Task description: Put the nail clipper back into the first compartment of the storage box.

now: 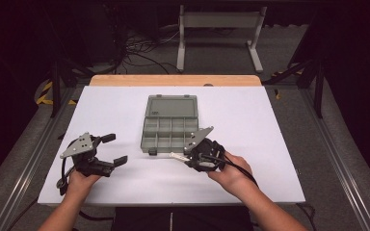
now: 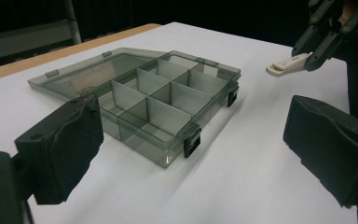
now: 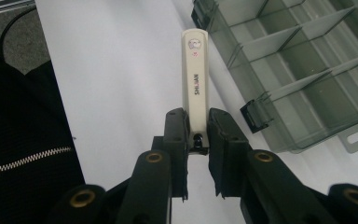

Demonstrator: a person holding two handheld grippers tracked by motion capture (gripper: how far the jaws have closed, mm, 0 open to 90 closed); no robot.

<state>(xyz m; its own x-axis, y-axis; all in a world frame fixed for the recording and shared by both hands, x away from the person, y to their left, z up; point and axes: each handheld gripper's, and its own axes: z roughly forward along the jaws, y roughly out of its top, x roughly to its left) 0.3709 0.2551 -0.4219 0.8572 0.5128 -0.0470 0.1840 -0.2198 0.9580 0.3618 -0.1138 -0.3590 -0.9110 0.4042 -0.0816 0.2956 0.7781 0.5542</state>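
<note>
White clip [image 3: 195, 79] lettered "SHIJIAN", clenched in right tongs [image 3: 197, 135], left tongs [image 2: 191, 154] released, organizer box [image 1: 169, 126] open.

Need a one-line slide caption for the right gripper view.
Right tongs shut on a cream nail clipper, held above the white table beside an open, empty grey compartment box.

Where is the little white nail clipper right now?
The white nail clipper is pinched in the right gripper, lifted off the white table just in front of the open grey compartment box, near its right front corner in the high view.
</note>
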